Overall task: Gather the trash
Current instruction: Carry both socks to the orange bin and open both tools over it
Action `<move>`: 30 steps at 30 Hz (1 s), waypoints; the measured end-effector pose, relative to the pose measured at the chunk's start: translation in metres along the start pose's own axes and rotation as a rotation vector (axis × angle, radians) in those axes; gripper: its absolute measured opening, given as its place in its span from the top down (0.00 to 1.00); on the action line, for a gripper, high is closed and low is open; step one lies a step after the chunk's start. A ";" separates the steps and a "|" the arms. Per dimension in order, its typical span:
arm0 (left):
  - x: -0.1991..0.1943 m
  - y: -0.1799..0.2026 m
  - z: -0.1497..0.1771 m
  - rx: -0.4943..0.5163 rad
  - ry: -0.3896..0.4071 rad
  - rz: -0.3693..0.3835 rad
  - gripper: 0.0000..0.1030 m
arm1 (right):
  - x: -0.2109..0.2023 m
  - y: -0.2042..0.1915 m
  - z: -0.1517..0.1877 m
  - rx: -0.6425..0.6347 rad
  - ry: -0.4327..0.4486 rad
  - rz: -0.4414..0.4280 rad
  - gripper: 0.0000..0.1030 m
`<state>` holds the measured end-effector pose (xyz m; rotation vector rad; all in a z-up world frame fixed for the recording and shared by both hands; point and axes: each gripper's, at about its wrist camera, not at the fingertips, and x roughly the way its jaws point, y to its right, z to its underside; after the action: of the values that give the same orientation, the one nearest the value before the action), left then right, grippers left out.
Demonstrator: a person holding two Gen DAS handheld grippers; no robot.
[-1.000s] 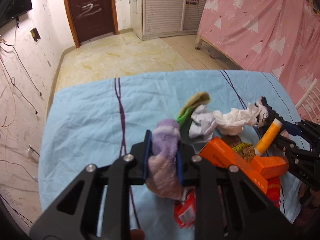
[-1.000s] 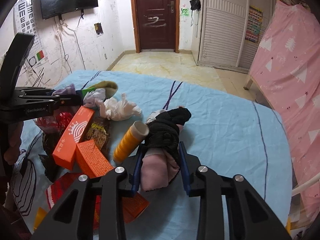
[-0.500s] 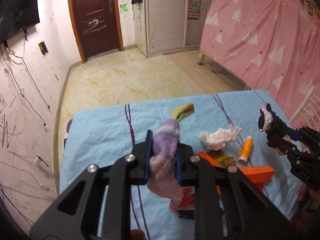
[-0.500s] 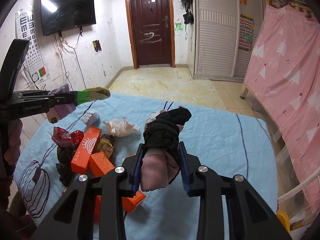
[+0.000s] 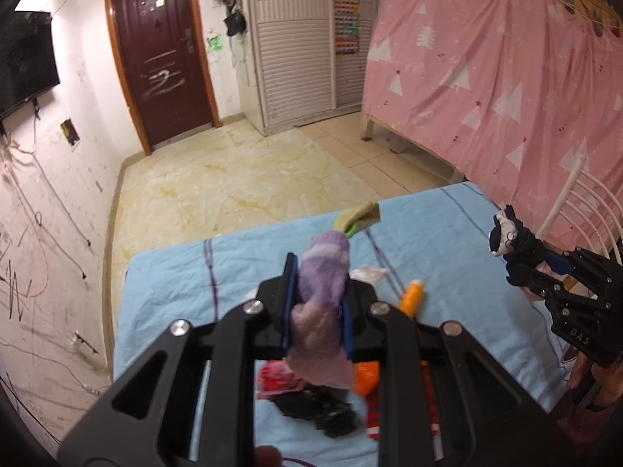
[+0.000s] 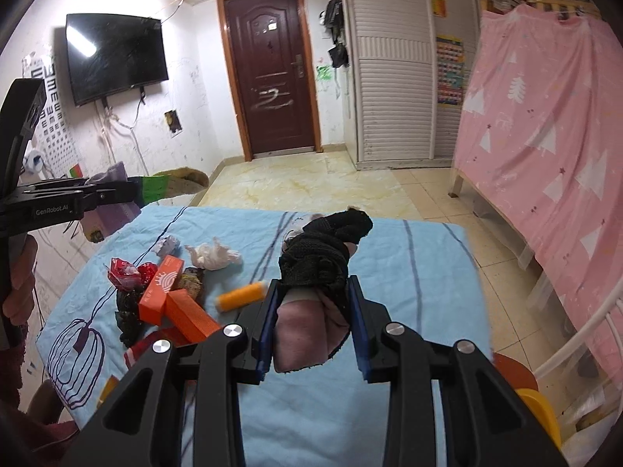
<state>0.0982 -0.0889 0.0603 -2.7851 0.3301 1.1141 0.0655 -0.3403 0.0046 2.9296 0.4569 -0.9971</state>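
Lifted higher off the table [image 6: 409,257] since earlier — left tool [image 5: 317,307] clamped on purple rag [image 5: 323,272], right tool [image 6: 313,325] on black rag [image 6: 323,257] — boxes [image 6: 171,299], tissue [image 6: 212,255], wrappers [image 6: 126,272] left.

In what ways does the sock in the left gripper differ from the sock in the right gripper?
The sock in the left gripper is purple, with a green and yellowish tip; the sock in the right gripper is pink and black. The purple sock stretches out long past the pads, while the pink and black sock sits bunched in a thick wad. Both are soft cloth, clamped between blue pads and held above the blue sheet.
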 end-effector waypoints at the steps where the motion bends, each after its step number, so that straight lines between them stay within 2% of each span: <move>1: -0.001 0.006 -0.001 0.008 0.002 0.007 0.83 | -0.004 0.004 0.002 0.008 0.005 0.007 0.74; 14: -0.004 0.082 -0.007 0.114 0.004 0.080 0.83 | -0.047 0.064 0.030 0.109 0.054 0.083 0.74; 30: 0.010 0.224 -0.012 0.288 -0.047 0.247 0.83 | -0.088 0.164 0.101 0.293 0.038 0.233 0.74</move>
<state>0.0583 -0.3102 0.0548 -2.5095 0.7800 1.0778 -0.0155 -0.5316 -0.0360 3.1605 -0.0373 -1.0584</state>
